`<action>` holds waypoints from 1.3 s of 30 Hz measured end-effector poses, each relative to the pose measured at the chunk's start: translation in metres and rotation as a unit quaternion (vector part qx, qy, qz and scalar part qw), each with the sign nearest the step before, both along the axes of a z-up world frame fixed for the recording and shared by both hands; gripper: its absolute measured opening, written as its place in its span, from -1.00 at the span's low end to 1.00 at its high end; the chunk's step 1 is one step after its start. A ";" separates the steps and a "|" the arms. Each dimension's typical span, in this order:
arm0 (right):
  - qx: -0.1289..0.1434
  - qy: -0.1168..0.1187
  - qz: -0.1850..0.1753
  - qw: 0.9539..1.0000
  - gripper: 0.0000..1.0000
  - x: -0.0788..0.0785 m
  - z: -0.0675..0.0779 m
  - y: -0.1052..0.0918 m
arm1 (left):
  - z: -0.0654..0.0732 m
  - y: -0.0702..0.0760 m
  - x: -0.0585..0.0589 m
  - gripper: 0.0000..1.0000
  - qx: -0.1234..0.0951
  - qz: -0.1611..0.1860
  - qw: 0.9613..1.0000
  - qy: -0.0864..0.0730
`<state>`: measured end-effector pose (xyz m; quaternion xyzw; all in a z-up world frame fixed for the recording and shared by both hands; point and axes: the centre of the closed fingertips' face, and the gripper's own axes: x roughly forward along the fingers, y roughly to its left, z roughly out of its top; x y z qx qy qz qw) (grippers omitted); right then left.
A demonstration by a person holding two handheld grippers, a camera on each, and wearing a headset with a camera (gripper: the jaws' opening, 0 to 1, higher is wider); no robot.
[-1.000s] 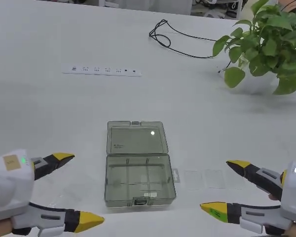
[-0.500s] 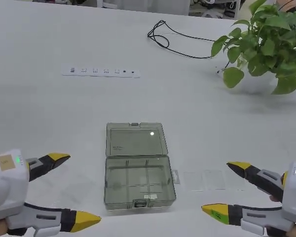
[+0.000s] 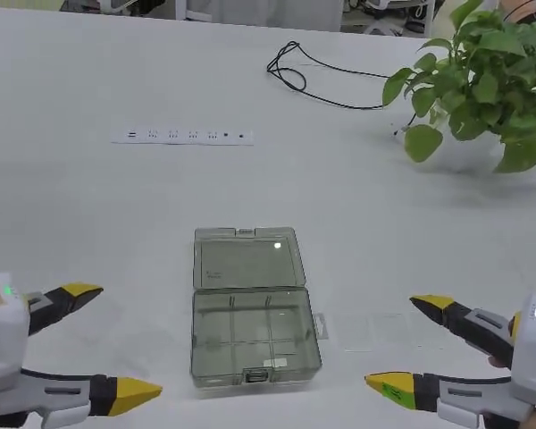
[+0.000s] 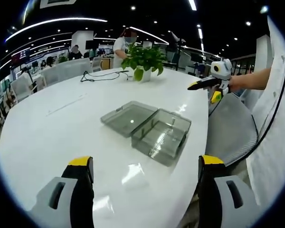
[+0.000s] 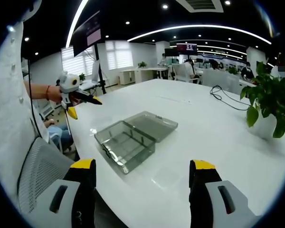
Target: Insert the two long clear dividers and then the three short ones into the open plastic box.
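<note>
An open smoky-clear plastic box (image 3: 255,344) lies near the table's front edge, its lid (image 3: 247,261) flat behind it. Faint lines cross the inside of the box like a grid; I cannot tell which dividers stand there. Thin clear divider pieces (image 3: 380,328) lie flat on the table just right of the box. My left gripper (image 3: 121,340) is open, left of the box and apart from it. My right gripper (image 3: 397,344) is open, right of the box beside the clear pieces. The box (image 4: 159,133) shows beyond the left gripper (image 4: 145,161), and the box (image 5: 128,140) beyond the right gripper (image 5: 142,164).
A white power strip (image 3: 183,136) lies farther back on the white table (image 3: 89,206). A black cable (image 3: 317,71) loops at the far side. A potted plant (image 3: 482,85) stands at the back right. A mesh chair (image 5: 42,175) is at the table's near edge.
My left gripper has drawn back to the left and down, away from the box. The right gripper has stayed put. The head camera has tipped slightly.
</note>
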<state>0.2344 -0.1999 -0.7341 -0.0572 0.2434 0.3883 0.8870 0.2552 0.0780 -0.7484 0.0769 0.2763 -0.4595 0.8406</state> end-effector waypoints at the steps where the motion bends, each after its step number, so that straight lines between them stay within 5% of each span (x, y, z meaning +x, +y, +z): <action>1: 0.001 0.000 0.000 1.000 0.61 0.000 0.000 0.000 | 0.000 0.002 0.001 0.85 0.000 0.002 1.000 0.001; 8: 0.002 0.001 -0.003 1.000 0.61 0.000 -0.001 0.001 | -0.012 0.026 0.009 0.73 0.025 0.035 0.999 0.018; 17: 0.005 0.003 -0.006 1.000 0.60 0.000 -0.001 0.001 | -0.031 0.056 0.018 0.56 0.063 0.082 0.993 0.061; 39: 0.008 0.008 -0.010 1.000 0.58 0.002 -0.005 0.001 | -0.080 0.085 0.023 0.10 0.149 0.111 0.973 0.137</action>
